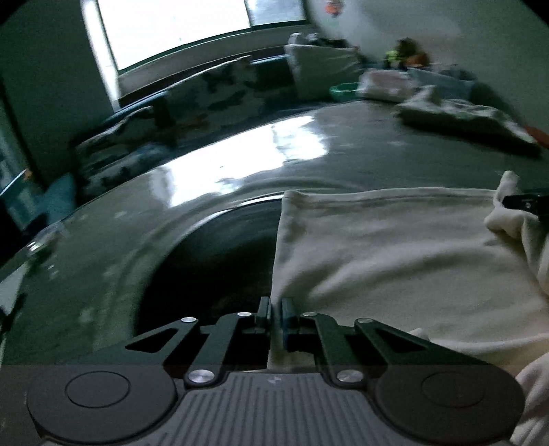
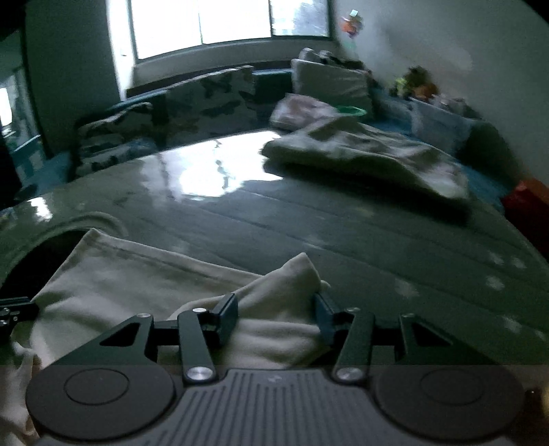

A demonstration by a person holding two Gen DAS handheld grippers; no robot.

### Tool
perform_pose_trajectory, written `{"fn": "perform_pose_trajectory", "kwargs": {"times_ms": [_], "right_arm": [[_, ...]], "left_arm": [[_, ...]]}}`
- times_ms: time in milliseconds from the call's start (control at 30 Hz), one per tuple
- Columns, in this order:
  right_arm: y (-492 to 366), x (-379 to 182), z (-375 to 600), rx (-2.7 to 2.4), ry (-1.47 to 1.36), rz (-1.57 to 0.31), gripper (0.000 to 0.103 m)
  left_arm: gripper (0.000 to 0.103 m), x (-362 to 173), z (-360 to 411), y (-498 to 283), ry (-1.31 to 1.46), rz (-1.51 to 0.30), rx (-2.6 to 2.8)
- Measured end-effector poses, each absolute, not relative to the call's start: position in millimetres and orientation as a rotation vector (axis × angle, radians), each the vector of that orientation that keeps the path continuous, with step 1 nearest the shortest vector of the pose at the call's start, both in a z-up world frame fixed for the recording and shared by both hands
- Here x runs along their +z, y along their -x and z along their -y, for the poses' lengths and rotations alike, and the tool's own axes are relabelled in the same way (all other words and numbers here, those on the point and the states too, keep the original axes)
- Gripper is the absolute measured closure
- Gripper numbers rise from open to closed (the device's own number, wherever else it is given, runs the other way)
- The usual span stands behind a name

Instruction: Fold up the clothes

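A cream white garment [image 1: 394, 254] lies spread on the dark glossy table [image 1: 240, 178]. My left gripper [image 1: 276, 308] is shut on the garment's left edge, the cloth pinched between the jaws. In the right wrist view the same garment [image 2: 137, 281] lies at the lower left. My right gripper [image 2: 276, 308] is open, its jaws wide apart around a bunched fold of the cloth [image 2: 284, 284]. The right gripper's tip also shows at the right edge of the left wrist view [image 1: 525, 204].
A folded pale garment [image 2: 360, 154] lies at the table's far right; it also shows in the left wrist view [image 1: 463, 116]. Patterned sofa cushions [image 2: 192, 103], a green bowl [image 2: 350, 110] and a bright window [image 2: 223, 24] lie beyond. A round dark recess [image 1: 212, 260] lies left of the garment.
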State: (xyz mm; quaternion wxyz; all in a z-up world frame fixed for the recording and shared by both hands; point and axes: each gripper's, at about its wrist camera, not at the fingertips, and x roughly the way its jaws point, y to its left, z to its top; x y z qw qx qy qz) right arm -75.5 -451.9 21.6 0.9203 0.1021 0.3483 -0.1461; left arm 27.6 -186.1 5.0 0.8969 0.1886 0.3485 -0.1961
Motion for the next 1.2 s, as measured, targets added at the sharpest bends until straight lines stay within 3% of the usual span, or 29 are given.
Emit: {"fn": "perform_pose_trajectory", "kwargs": {"times_ms": [500, 667, 767, 933, 1000, 1067, 1133, 1200], "right_arm": [[-24, 15, 342, -0.049, -0.115, -0.681, 0.052], [-34, 18, 322, 0.004, -0.088, -0.691, 0.093], [-29, 27, 320, -0.001, -0.056, -0.683, 0.099], [-18, 44, 339, -0.018, -0.067, -0.674, 0.096], [-15, 44, 346, -0.024, -0.083, -0.684, 0.088], [-14, 41, 351, -0.023, -0.085, -0.694, 0.066], [-15, 37, 352, -0.043, -0.078, -0.697, 0.059], [-18, 30, 354, -0.054, -0.095, -0.709, 0.058]], "left_arm": [[0.096, 8, 77, -57, -0.293, -0.739, -0.156], [0.092, 14, 61, -58, -0.225, -0.756, -0.183], [0.088, 21, 58, -53, -0.212, -0.751, -0.202], [0.082, 40, 60, -22, -0.235, -0.696, -0.312], [0.081, 44, 62, -5, -0.264, -0.674, -0.369], [0.077, 43, 64, 9, -0.284, -0.674, -0.424], [0.07, 41, 66, 21, -0.305, -0.672, -0.465], [0.069, 38, 69, 32, -0.327, -0.668, -0.49]]}}
